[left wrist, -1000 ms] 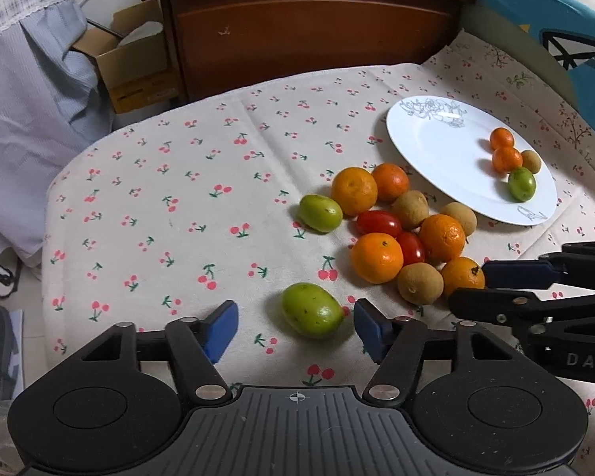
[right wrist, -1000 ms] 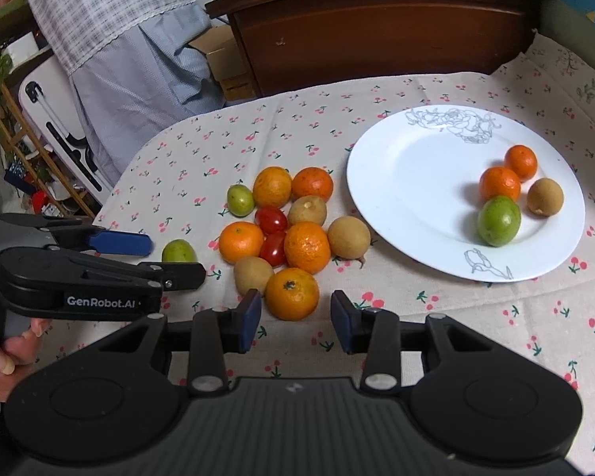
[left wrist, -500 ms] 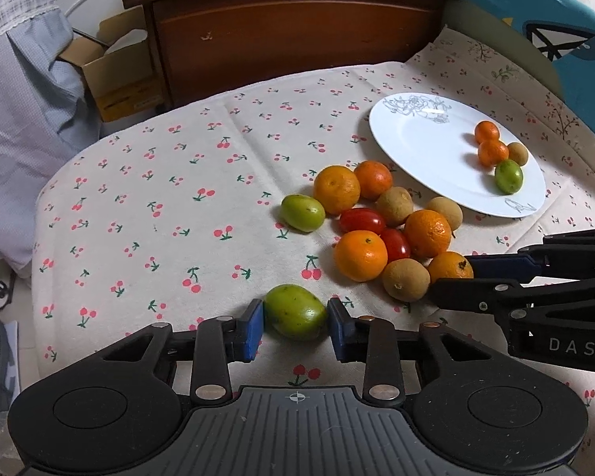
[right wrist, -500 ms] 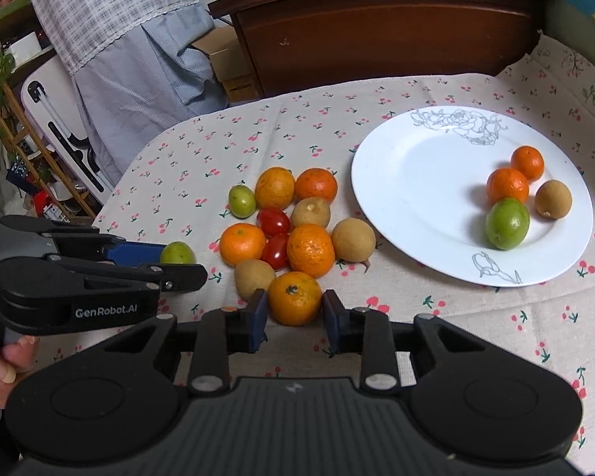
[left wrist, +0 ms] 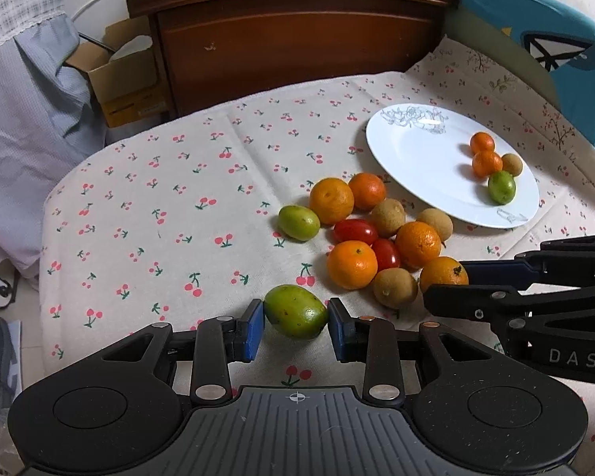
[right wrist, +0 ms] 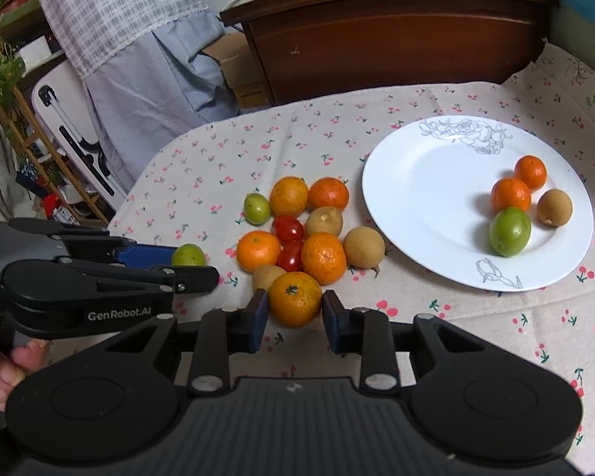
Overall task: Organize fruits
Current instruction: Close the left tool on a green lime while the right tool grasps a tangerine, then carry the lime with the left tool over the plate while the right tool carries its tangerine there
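My left gripper [left wrist: 296, 320] is shut on a green fruit [left wrist: 296, 311] at the near edge of the cherry-print cloth, its blue pads pressing both sides. My right gripper [right wrist: 295, 312] is shut on an orange [right wrist: 295, 298] at the front of the fruit pile. Behind it the pile [right wrist: 297, 234] holds more oranges, two red tomatoes, brown round fruits and one green fruit [right wrist: 257, 208]. A white plate [right wrist: 424, 182] to the right carries two small oranges, a brown fruit and a green fruit [right wrist: 509, 231]. Each gripper shows side-on in the other's view.
A dark wooden headboard [left wrist: 297, 35] stands behind the table. A cardboard box [left wrist: 119, 79] and hanging grey cloth [left wrist: 23, 119] are at the left, a teal cushion [left wrist: 535, 39] at the right. A hand [right wrist: 4, 365] grips the left tool.
Both grippers went from open to shut, the left onto the green fruit and the right onto the front orange. Neither hand has shifted much.
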